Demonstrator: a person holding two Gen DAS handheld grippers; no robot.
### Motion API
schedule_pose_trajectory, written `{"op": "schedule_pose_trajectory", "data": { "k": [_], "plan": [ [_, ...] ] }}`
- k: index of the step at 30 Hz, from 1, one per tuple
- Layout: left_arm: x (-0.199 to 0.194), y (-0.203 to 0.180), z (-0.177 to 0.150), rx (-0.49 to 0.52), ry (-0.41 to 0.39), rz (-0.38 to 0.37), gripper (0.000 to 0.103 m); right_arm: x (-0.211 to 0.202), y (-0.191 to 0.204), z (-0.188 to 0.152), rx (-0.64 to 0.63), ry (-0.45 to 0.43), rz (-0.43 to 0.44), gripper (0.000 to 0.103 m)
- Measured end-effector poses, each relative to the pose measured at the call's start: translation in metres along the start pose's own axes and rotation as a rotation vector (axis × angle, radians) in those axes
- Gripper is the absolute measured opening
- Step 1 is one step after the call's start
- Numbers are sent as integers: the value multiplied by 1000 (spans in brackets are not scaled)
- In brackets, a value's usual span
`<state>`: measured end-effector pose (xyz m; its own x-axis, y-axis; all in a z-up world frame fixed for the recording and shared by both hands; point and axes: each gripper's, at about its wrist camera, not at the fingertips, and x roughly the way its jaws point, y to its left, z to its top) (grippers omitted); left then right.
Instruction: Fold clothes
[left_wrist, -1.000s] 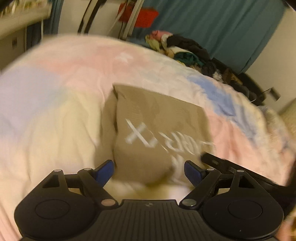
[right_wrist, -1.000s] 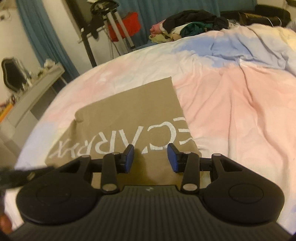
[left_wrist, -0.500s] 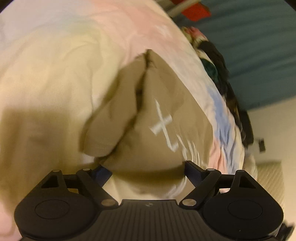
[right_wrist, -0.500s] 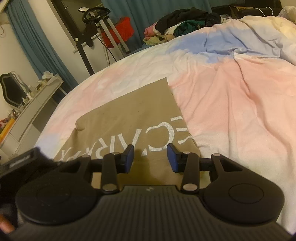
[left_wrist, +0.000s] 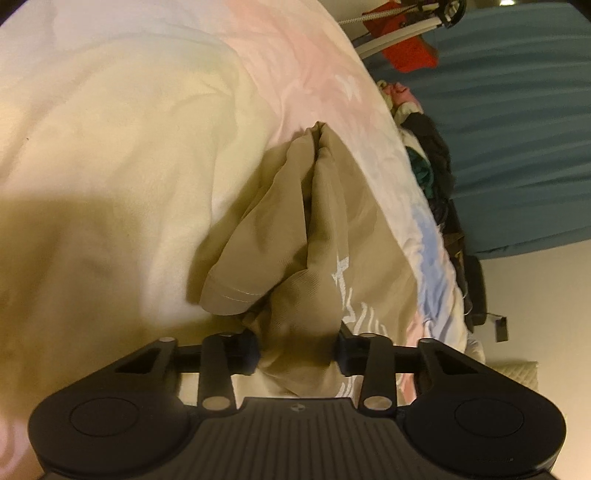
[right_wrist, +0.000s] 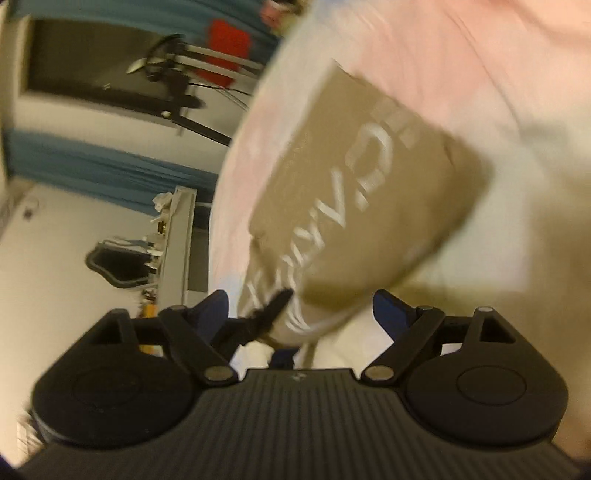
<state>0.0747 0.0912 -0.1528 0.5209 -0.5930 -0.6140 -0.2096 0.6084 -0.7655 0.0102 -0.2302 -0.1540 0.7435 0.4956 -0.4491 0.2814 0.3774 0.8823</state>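
A tan T-shirt (left_wrist: 325, 221) with white lettering lies on a pastel duvet (left_wrist: 129, 147), and its near end is bunched up with a sleeve folded beside it. My left gripper (left_wrist: 297, 350) is closing, and that bunched cloth fills the gap and touches both pads. In the blurred right wrist view the shirt (right_wrist: 351, 184) lies flat, slanting across the frame. My right gripper (right_wrist: 301, 310) is opening wide. The shirt's near corner sits between its jaws, clear of the blue pads. A black finger of the other gripper (right_wrist: 266, 314) shows at that corner.
A heap of other clothes (left_wrist: 424, 147) lies at the bed's far edge in front of a teal curtain (left_wrist: 517, 129). A red object on a metal frame (left_wrist: 406, 51) stands beyond the bed. A grey desk (right_wrist: 177, 236) lies past the bed's edge.
The left gripper rolled, sank to the shirt's near end and closed from wide open onto bunched cloth. The right gripper rolled and its jaws spread from narrow to wide.
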Motion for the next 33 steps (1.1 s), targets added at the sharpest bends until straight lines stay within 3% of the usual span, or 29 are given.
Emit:
{"op": "schedule_pose_trajectory", "data": {
  "k": [7,11,14,18,21,28,33],
  "plan": [
    [-5,1,0,-15,-22,-28,33,13,-43,9,253,1,15,87],
    [-6,2,1,-32,-24,-44,32,8,-46,15,249,-107,33,87],
    [-4,2,3,-40,-23,-49,32,10,-49,20,242,-137,16,76],
    [-5,1,4,-36,-19,-49,32,14,-54,26,245,-144,-10,39],
    [-5,2,7,-35,-12,-56,32,8,-48,25,209,-170,-7,25],
    [-21,-14,16,-66,39,-124,31,-20,-18,22,119,-250,17,19],
    [-34,-57,19,-22,81,-172,29,-53,9,36,107,-327,55,18]
  ]
}}
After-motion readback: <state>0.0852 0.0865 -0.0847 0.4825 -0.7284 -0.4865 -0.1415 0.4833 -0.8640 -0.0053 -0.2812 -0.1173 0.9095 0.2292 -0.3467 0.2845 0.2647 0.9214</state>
